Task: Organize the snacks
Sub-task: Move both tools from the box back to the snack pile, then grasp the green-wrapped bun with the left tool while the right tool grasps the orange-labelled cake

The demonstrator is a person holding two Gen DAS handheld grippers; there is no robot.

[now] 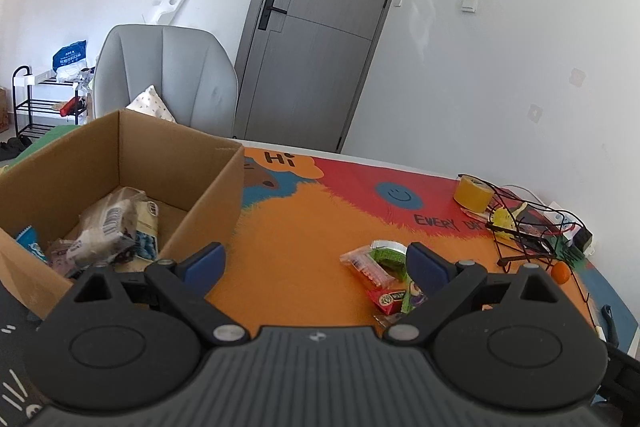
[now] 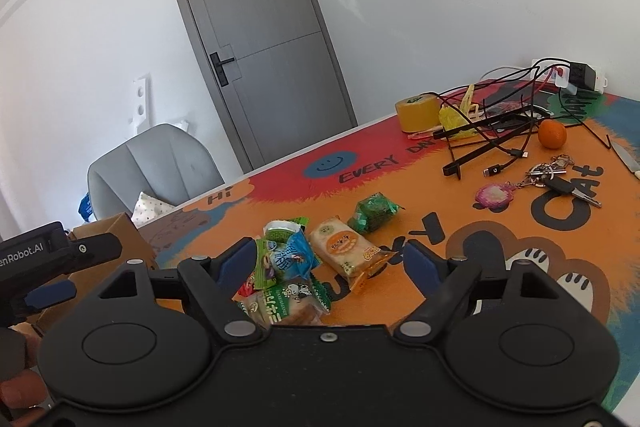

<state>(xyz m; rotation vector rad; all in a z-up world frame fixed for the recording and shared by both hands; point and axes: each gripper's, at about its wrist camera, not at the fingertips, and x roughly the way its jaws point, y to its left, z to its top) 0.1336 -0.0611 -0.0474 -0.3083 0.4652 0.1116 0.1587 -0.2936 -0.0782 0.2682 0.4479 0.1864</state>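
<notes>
cardboard box [image 1: 120, 163] left of the left gripper [image 1: 316, 263], jaws apart, empty, already holding packets. right gripper [image 2: 330, 263], jaws apart, hovers over the snack pile [image 2: 296, 267]; best to lower squarely onto one packet, avoiding its neighbours.

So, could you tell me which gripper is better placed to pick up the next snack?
Right. The right gripper hangs open over the loose snack packets, while the left gripper sits beside the cardboard box.
</notes>
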